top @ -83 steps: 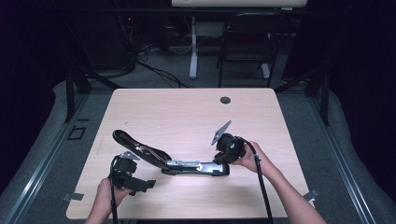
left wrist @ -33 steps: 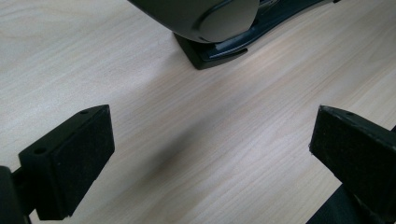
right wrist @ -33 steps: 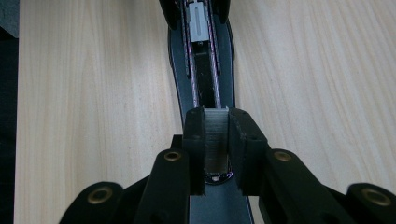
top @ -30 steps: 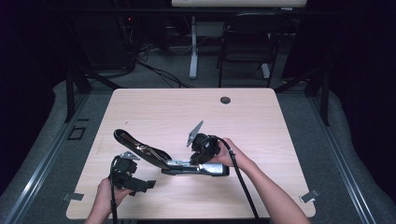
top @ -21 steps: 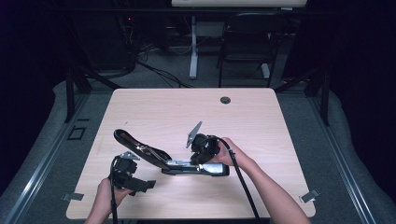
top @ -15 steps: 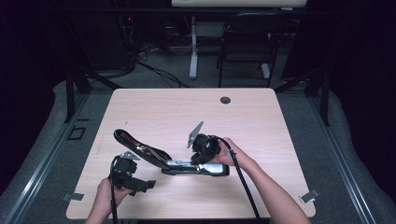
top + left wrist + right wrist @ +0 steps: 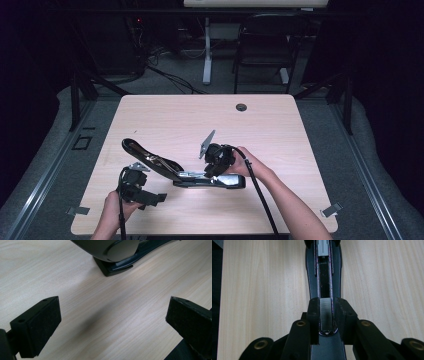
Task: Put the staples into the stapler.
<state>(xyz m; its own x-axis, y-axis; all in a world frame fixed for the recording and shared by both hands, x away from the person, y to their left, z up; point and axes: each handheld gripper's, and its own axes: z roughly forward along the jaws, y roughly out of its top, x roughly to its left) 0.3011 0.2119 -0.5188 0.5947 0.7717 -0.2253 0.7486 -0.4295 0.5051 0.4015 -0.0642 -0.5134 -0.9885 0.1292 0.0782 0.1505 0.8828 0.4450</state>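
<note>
A black stapler (image 7: 226,182) lies opened near the table's front, its lid (image 7: 145,154) swung up to the left. In the right gripper view its magazine channel (image 7: 323,277) runs away from me, with a silver staple strip (image 7: 326,315) lying in the near end. My right gripper (image 7: 326,312) points down over it, and its jaws have just been opening. The pads sit close on either side of the strip without pressing it. From above, the right gripper (image 7: 216,167) is over the stapler's middle. My left gripper (image 7: 150,198) stands wide open, with bare table between its jaws (image 7: 112,322), just short of the lid's end (image 7: 112,250).
The light wooden table (image 7: 280,130) has a round cable hole (image 7: 241,107) at the back. Both forearms come in from the front edge. A cable (image 7: 260,190) trails from the right gripper. Chairs and desk legs stand on the dark floor beyond.
The right gripper has moved left from the stapler's right end to over its middle, then held still. The left gripper has not moved.
</note>
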